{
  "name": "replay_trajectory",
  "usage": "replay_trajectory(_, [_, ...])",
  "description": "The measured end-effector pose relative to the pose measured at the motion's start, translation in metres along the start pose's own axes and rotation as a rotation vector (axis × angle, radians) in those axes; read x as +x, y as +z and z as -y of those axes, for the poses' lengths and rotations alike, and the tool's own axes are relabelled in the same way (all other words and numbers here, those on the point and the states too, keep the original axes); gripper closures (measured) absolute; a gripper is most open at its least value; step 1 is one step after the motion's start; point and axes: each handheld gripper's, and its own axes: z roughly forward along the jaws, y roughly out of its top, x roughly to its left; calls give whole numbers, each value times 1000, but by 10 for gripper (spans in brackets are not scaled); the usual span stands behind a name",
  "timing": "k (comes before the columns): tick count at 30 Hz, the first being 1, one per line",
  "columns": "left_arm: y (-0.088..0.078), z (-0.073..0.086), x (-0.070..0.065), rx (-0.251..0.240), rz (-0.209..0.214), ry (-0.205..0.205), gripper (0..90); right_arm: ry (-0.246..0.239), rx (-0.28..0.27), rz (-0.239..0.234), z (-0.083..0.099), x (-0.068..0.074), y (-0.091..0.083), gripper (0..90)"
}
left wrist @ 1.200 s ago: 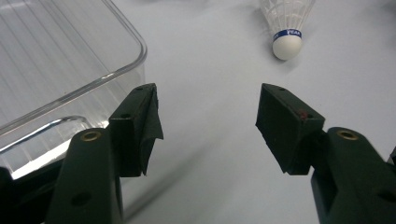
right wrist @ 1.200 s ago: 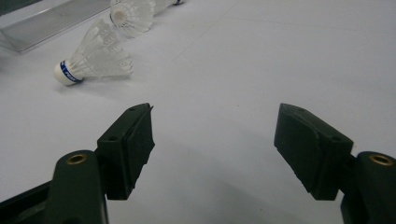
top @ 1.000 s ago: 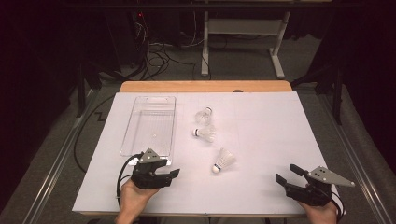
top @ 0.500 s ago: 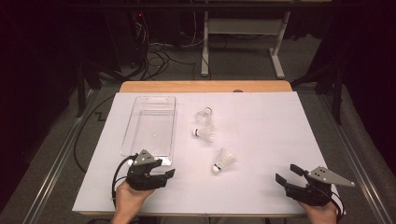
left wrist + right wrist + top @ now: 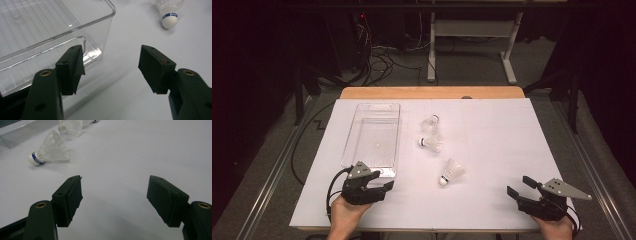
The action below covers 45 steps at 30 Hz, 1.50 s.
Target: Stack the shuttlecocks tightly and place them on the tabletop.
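A clear plastic tray [image 5: 374,135] lies empty on the left half of the white table. Three white shuttlecocks rest to its right: one far [image 5: 430,122], one in the middle [image 5: 432,143], one near [image 5: 452,172]. My left gripper [image 5: 383,181] stands open just in front of the tray's near right corner, nothing between its jaws. In the left gripper view the left gripper [image 5: 111,53] frames bare table, with the tray [image 5: 50,32] at left and the near shuttlecock [image 5: 170,15] ahead. My right gripper [image 5: 518,185] is open at the front right, and the right gripper view's own gripper [image 5: 115,182] faces that shuttlecock [image 5: 50,153].
The white sheet [image 5: 502,150] covers the table, with a wooden strip [image 5: 432,93] along the far edge. Metal rails run along both sides. Beyond the table are cables and a desk frame [image 5: 472,30] on the floor.
My left gripper has drawn back slightly toward the near left. The right gripper and the shuttlecocks have stayed still.
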Motion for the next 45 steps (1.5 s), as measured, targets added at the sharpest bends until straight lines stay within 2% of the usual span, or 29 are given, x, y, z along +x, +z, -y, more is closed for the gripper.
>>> replay_trajectory(1, [-1, 1, 1, 0, -12, -1, 373, 1, 0, 0, 0, 0, 0, 287])
replay_trajectory(19, [-13, 13, 15, -15, -56, -28, 368, 5, 2, 5, 0, 0, 0, 286])
replay_trajectory(35, [-23, 26, 28, -62, -93, -50, 360, 9, 2, 7, 0, 1, 0, 280])
replay_trajectory(45, [-26, 37, 34, -85, -87, -83, 355, 18, 1, 7, 0, 1, 0, 278])
